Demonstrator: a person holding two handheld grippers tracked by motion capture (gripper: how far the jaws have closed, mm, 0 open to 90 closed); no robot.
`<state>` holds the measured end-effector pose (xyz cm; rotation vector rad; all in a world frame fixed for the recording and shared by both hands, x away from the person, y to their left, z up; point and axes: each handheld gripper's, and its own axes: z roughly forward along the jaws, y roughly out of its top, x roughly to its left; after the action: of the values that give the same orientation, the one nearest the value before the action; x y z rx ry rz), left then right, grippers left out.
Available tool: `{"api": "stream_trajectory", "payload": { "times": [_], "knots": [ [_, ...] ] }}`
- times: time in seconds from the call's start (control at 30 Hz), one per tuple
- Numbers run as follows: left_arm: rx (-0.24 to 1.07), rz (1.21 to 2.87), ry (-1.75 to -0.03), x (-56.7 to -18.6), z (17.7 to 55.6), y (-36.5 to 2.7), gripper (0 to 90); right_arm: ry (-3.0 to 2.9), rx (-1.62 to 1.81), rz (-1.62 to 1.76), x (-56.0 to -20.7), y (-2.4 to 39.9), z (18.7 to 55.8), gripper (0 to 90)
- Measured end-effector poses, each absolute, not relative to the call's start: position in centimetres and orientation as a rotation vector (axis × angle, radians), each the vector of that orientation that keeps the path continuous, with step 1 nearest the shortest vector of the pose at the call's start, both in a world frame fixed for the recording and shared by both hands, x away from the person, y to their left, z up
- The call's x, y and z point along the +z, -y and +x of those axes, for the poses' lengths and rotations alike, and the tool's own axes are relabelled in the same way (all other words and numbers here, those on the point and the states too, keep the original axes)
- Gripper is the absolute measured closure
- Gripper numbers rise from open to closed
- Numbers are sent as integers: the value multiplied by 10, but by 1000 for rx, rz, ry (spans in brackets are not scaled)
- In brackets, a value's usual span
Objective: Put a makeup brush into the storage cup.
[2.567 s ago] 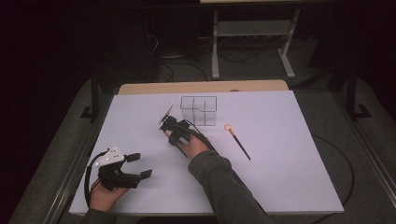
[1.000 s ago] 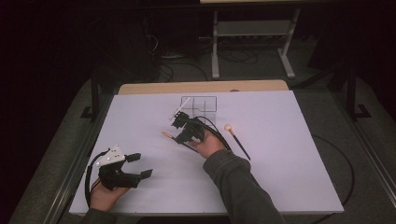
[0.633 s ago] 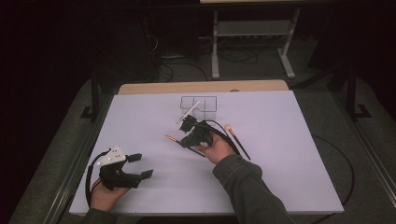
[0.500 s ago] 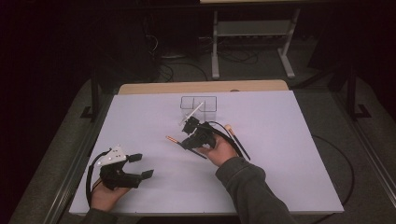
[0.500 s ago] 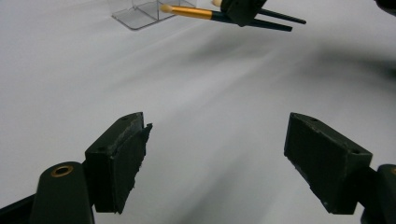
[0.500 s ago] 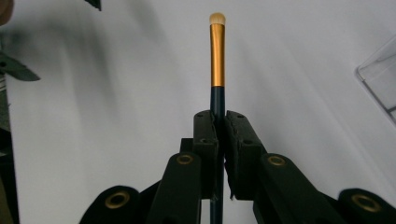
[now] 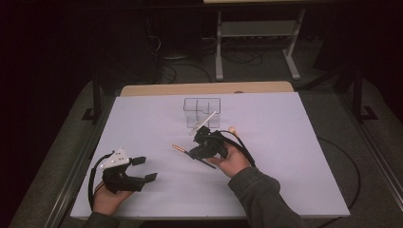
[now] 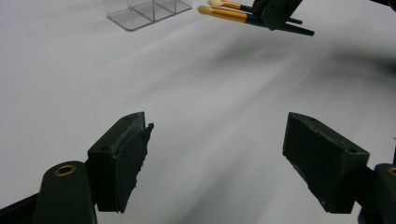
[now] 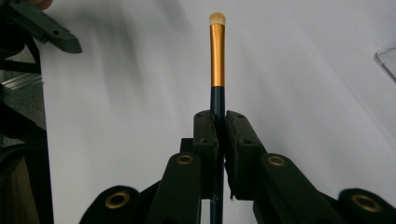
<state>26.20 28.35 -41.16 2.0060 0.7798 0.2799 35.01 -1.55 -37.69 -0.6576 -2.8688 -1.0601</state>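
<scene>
My right gripper (image 7: 196,153) is shut on the dark handle of a makeup brush (image 7: 179,149) with a gold ferrule and pale tip, held just above the white tabletop (image 7: 285,142). In the right gripper view the brush (image 9: 217,56) sticks straight out from between the pressed jaws of the right gripper (image 9: 217,117). A second brush (image 7: 232,128) lies on the table behind that hand, mostly hidden by it. A clear divided organizer (image 7: 202,110) stands farther back. My left gripper (image 7: 145,169) rests at the near left, open, with nothing between the jaws of the left gripper (image 8: 217,154).
The left gripper view shows the organizer (image 8: 149,9) and the held brush (image 8: 224,14) far ahead. A wooden strip (image 7: 204,88) runs along the table's far edge. Dark floor, cables and a metal stand (image 7: 256,42) lie beyond. Black cable (image 7: 247,152) trails from the right gripper.
My right hand has carried the brush to the right and a little toward the near edge, away from the organizer. The left hand has stayed put.
</scene>
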Motion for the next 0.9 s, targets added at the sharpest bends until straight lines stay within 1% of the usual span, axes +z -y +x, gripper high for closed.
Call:
{"api": "stream_trajectory", "payload": {
  "times": [0.3,0.5,0.9],
  "knots": [
    [269,1985,-784,-409,263,-282,233,2849,-1089,-620,-378,27,338,826],
    [236,1988,-767,-402,265,-277,254,2836,-1111,-601,-376,35,333,826],
    [163,2024,-674,-377,275,-262,299,2815,-1177,-582,-370,54,325,826]
  ]
}}
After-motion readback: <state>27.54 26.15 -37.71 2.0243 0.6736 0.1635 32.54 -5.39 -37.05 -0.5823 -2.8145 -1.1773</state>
